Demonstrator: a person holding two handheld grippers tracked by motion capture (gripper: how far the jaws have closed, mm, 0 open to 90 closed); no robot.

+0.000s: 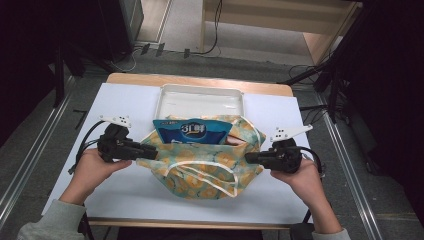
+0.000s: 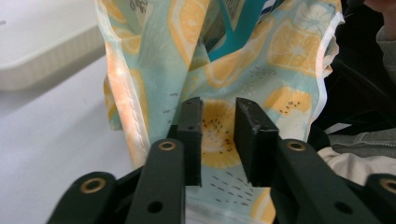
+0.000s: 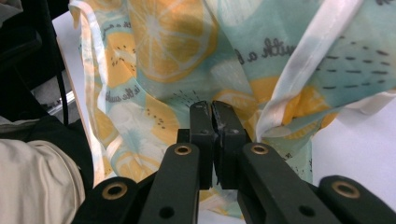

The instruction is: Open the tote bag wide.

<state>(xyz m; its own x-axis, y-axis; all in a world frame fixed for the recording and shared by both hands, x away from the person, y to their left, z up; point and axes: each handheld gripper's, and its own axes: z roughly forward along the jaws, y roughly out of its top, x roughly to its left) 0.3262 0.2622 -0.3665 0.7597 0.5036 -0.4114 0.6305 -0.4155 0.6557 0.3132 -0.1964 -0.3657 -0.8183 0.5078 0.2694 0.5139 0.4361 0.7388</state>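
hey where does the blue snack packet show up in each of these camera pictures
High view: the blue snack packet sits at the middle, sticking out of the fruit-print cloth bag, just in front of the white tray.
Left gripper view: a teal strip of it at top centre, inside the bag's mouth.
Right gripper view: I can't make it out.
Shared landmark: the bag's orange-slice print.

The bag [image 1: 200,170] at the centre of the high view was thin matt cloth with a lemon print and a white sewn hem. The blue packet [image 1: 192,131] inside looked like glossy plastic film. The white tray [image 1: 200,97] above it was smooth plastic. The jaws were matt black plastic with brass-coloured rivets.
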